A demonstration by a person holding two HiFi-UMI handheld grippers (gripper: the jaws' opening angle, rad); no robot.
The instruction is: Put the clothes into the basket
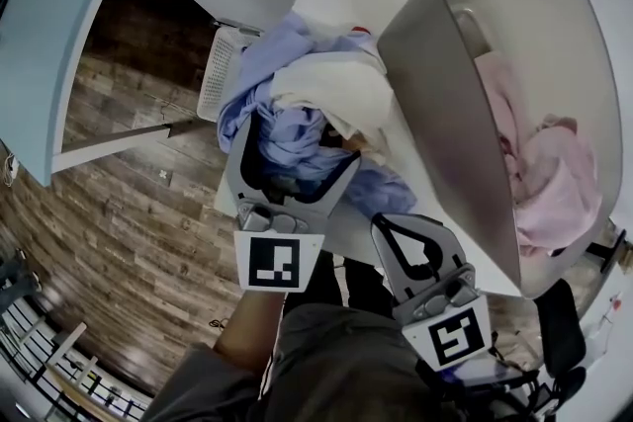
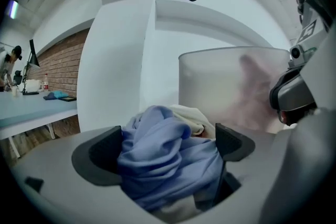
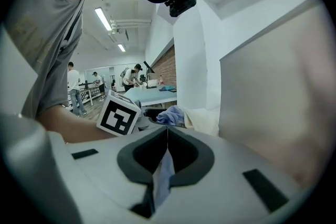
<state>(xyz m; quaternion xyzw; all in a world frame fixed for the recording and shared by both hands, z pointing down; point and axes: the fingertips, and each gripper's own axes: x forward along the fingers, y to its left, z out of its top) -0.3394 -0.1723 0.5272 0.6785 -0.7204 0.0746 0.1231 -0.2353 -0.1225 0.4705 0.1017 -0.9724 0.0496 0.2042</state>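
A heap of light-blue clothes (image 1: 287, 138) with a cream garment (image 1: 336, 89) on top lies on the white table, left of the big grey basket (image 1: 435, 84). Pink clothes (image 1: 554, 183) lie inside that basket. My left gripper (image 1: 297, 148) stands wide open over the heap, and bunched blue cloth (image 2: 168, 160) fills the gap between its jaws in the left gripper view (image 2: 168, 147). My right gripper (image 1: 384, 224) sits at the table's near edge, shut on a thin strip of the blue cloth (image 3: 163, 176). The basket's wall (image 3: 278, 92) rises close on its right.
A small white lattice basket (image 1: 218, 64) stands behind the heap at the table's left edge. Wooden floor (image 1: 129, 173) lies to the left, with a pale-blue table (image 1: 40, 35) beyond. People stand at tables (image 3: 152, 94) far off in the right gripper view.
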